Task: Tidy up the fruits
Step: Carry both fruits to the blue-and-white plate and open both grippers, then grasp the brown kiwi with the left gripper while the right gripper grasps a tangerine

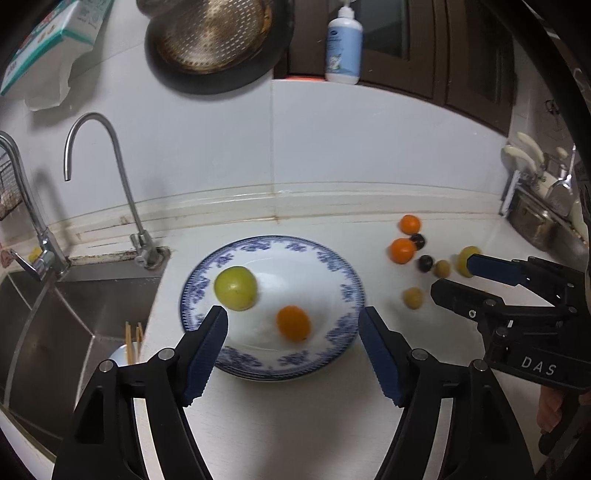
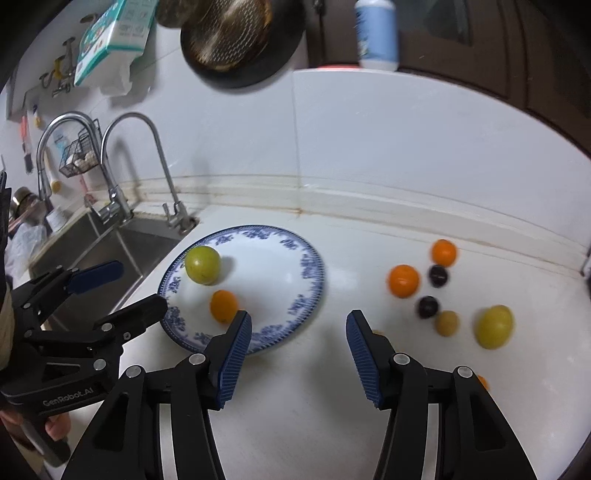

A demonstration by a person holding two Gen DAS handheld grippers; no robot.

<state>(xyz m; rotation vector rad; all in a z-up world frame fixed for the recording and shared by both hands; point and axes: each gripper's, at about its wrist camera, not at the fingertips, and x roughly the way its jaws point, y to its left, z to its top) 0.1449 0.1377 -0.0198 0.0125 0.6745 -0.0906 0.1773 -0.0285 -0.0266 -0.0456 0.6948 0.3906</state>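
A blue-patterned white plate [image 1: 343, 295] [image 2: 306, 266] lies on the white counter and holds a green fruit [image 1: 235, 287] [image 2: 202, 265] and a small orange fruit [image 1: 293, 323] [image 2: 223, 305]. My left gripper [image 1: 293, 325] hangs open above the plate's near side, nothing between its fingers. My right gripper [image 2: 299, 330] [image 1: 452, 277] is open too, empty, over bare counter between the plate and the loose fruits. Those loose fruits lie to the right: two oranges [image 2: 403, 280] [image 1: 402, 251], two dark grapes [image 2: 427, 307], small tan fruits [image 2: 447, 323] and a yellow-green fruit [image 2: 494, 326].
A steel sink [image 1: 74, 306] with two taps [image 1: 122, 192] lies left of the plate; a cup with chopsticks [image 1: 131, 347] stands in it. A pan [image 1: 218, 40], tissue box [image 1: 55, 33] and lotion bottle [image 1: 343, 48] sit above the backsplash. A utensil rack [image 1: 543, 192] stands far right.
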